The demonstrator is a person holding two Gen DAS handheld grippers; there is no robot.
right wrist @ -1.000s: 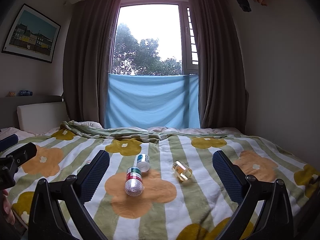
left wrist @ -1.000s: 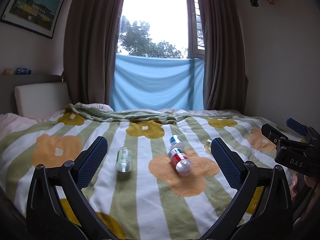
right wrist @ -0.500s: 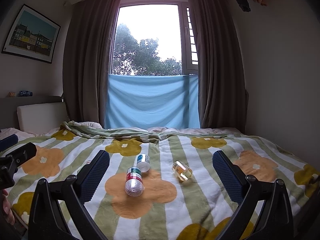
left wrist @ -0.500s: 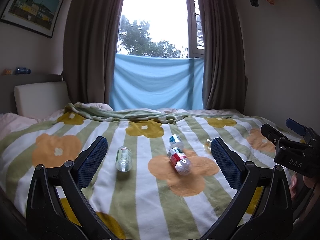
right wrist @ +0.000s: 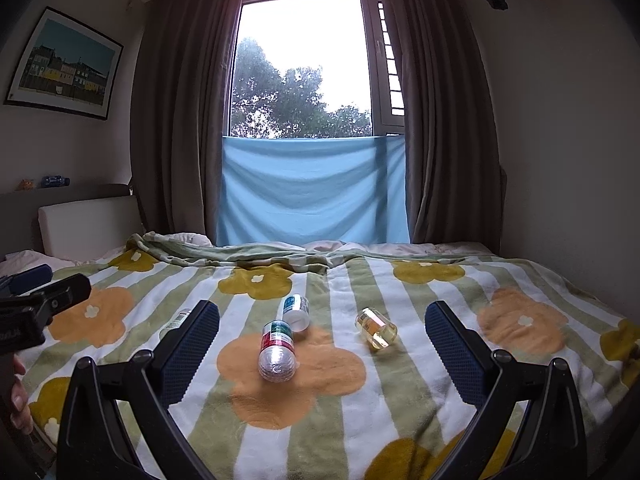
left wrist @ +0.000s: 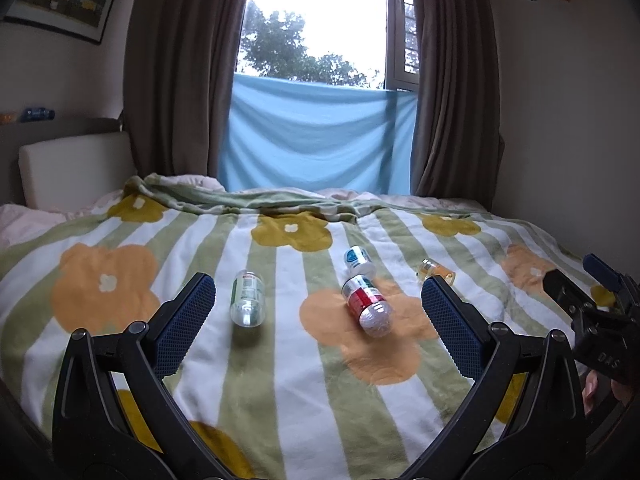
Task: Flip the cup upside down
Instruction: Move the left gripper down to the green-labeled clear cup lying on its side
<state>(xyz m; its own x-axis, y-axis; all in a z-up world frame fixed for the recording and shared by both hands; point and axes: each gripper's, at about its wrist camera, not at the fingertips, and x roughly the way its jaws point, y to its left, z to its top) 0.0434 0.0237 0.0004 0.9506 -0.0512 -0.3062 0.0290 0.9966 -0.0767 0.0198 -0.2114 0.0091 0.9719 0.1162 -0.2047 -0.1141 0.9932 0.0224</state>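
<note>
Several small clear cups lie on their sides on the flowered blanket. A red-and-green labelled cup (left wrist: 366, 306) (right wrist: 277, 350) lies in the middle. A blue-labelled cup (left wrist: 358, 260) (right wrist: 296, 312) lies just behind it. A green-labelled cup (left wrist: 248, 298) lies to the left, half hidden by a finger in the right wrist view (right wrist: 176, 322). A yellow-tinted cup (right wrist: 376, 328) (left wrist: 436, 271) lies to the right. My left gripper (left wrist: 318, 312) is open and empty, above the near blanket. My right gripper (right wrist: 322, 344) is open and empty, short of the cups.
The bed's blanket (left wrist: 280, 380) fills the foreground, with a folded edge at the back. A white headboard cushion (left wrist: 76, 172) stands at the left. Curtains and a window with a blue cloth (right wrist: 312, 192) are behind. A wall is close on the right.
The left wrist view has tipped slightly downward and a little closer to the bed. The cups have not moved. Both grippers stay open.
</note>
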